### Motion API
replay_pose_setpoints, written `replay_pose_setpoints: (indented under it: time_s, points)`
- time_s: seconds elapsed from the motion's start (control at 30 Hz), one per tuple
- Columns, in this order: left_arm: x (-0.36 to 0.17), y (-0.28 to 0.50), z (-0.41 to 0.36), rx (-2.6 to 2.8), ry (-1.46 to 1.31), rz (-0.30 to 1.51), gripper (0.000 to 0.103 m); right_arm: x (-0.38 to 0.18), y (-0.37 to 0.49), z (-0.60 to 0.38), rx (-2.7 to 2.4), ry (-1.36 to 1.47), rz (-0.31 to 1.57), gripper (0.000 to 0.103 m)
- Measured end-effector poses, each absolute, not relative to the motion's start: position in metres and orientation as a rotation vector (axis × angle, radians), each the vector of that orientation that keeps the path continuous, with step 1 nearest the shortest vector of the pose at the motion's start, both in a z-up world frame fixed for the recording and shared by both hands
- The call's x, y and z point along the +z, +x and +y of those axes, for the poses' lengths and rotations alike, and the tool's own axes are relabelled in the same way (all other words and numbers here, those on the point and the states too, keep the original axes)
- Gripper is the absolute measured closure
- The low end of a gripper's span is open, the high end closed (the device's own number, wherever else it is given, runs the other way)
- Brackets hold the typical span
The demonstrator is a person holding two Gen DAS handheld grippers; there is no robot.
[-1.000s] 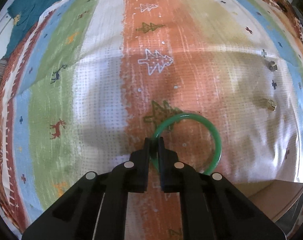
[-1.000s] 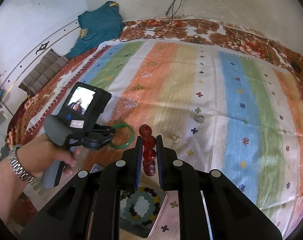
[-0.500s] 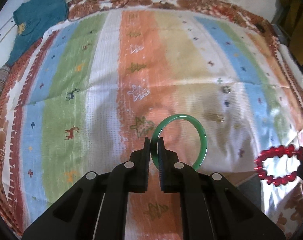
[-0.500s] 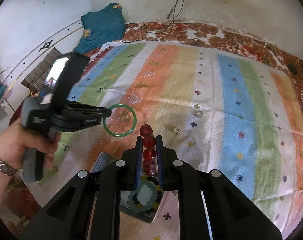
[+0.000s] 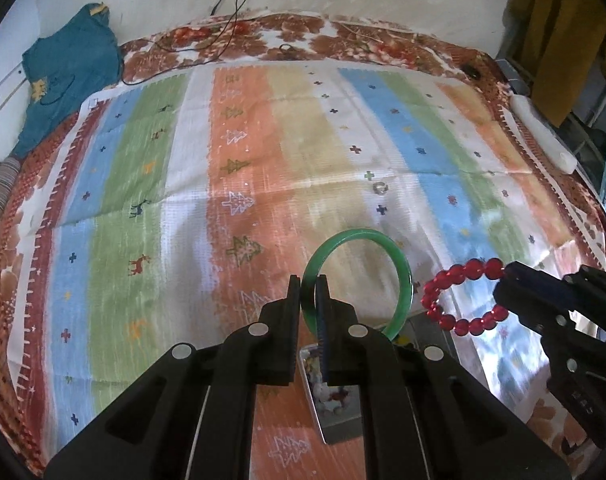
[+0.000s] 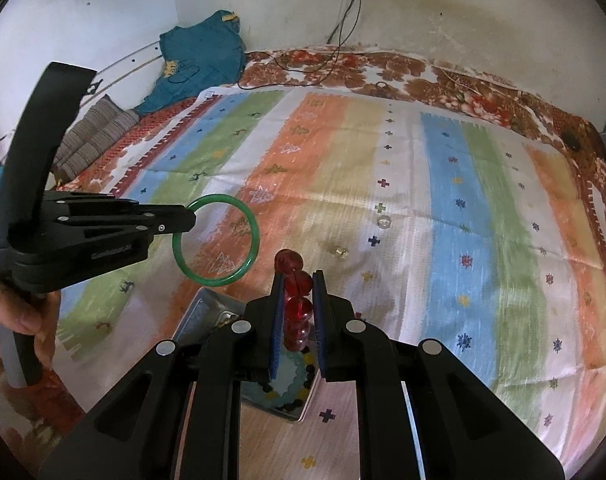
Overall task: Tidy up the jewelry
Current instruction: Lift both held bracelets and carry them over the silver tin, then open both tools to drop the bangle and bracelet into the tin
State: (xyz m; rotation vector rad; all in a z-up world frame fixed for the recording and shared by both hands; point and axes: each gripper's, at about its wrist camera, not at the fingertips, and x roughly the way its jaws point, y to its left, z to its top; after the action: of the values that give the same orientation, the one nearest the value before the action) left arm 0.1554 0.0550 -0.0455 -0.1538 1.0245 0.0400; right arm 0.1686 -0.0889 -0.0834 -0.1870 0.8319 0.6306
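Now both grippers, the left gripper (image 5: 309,296) pinching the green bangle (image 5: 399,276) and the right gripper (image 6: 298,300) pinching the red bead bracelet (image 6: 294,292), should go down slowly over the near metal box (image 6: 207,312) before letting go.

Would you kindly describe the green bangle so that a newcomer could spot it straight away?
Start at the striped mat covering the bed, then find its orange stripe near the metal tin. Above it, the left tongs pinch the green bangle by its rim. Unlike the red bead bracelet in the right tongs, it is one smooth, solid ring.
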Motion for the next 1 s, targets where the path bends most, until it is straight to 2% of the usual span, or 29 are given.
replay_pose_setpoints:
  time_s: [1.0]
  points:
    - [-0.024,0.086,0.013,0.016,-0.099,0.937,0.095,-0.088,0.139,-0.099,0.652,-0.181,0.854,0.089]
